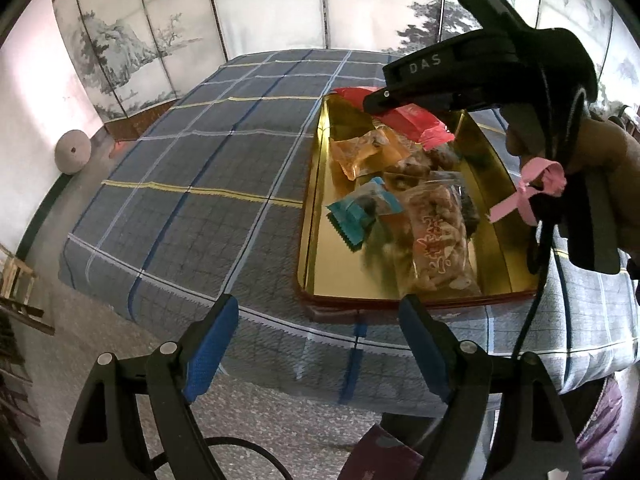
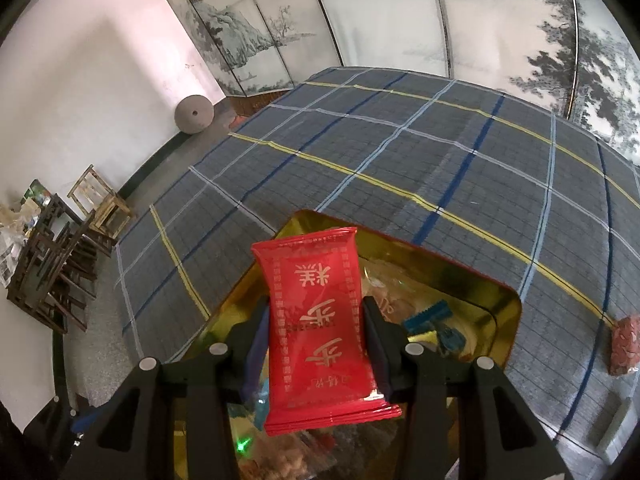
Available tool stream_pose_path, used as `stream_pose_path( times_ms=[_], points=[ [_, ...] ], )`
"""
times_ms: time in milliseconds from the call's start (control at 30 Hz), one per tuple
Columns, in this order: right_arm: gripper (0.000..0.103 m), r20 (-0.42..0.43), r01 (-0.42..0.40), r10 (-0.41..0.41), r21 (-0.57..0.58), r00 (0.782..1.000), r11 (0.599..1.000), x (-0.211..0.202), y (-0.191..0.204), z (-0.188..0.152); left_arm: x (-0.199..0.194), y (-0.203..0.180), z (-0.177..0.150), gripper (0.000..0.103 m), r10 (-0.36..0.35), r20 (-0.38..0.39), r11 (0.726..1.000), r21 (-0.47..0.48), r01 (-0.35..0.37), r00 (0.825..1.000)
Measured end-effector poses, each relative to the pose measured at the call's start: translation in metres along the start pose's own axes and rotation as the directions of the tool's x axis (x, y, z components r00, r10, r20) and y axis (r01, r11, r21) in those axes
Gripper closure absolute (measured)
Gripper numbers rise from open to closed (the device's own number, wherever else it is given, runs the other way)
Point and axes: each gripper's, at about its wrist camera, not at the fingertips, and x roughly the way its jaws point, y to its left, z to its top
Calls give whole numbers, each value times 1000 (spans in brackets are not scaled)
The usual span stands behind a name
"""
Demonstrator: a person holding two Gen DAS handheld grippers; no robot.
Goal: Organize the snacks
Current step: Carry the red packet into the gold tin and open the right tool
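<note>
A gold tin tray (image 1: 316, 216) lies on the plaid table and holds several snack packets: an orange one (image 1: 360, 152), a teal one (image 1: 352, 220) and a clear bag of pale snacks (image 1: 436, 240). My right gripper (image 2: 316, 316) is shut on a red snack packet (image 2: 320, 320) and holds it above the tray (image 2: 480, 284); this packet also shows in the left wrist view (image 1: 416, 120), over the tray's far end. My left gripper (image 1: 316, 344) is open and empty, near the tray's front edge.
Another reddish snack packet (image 2: 624, 344) lies on the plaid cloth (image 2: 400, 160) right of the tray. A painted folding screen (image 1: 132, 40) stands behind the table. A round stone (image 2: 194, 114) and stacked wooden stools (image 2: 60, 248) are on the floor at left.
</note>
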Motion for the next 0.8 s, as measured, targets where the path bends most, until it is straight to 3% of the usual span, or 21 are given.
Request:
stream_pose_path(
  times_ms=[800],
  points=[
    [58,-35,15,-14,32,999,999,30,15,10,7,11,-3,17,-9,-20,1000,-30,8,1000]
  ],
)
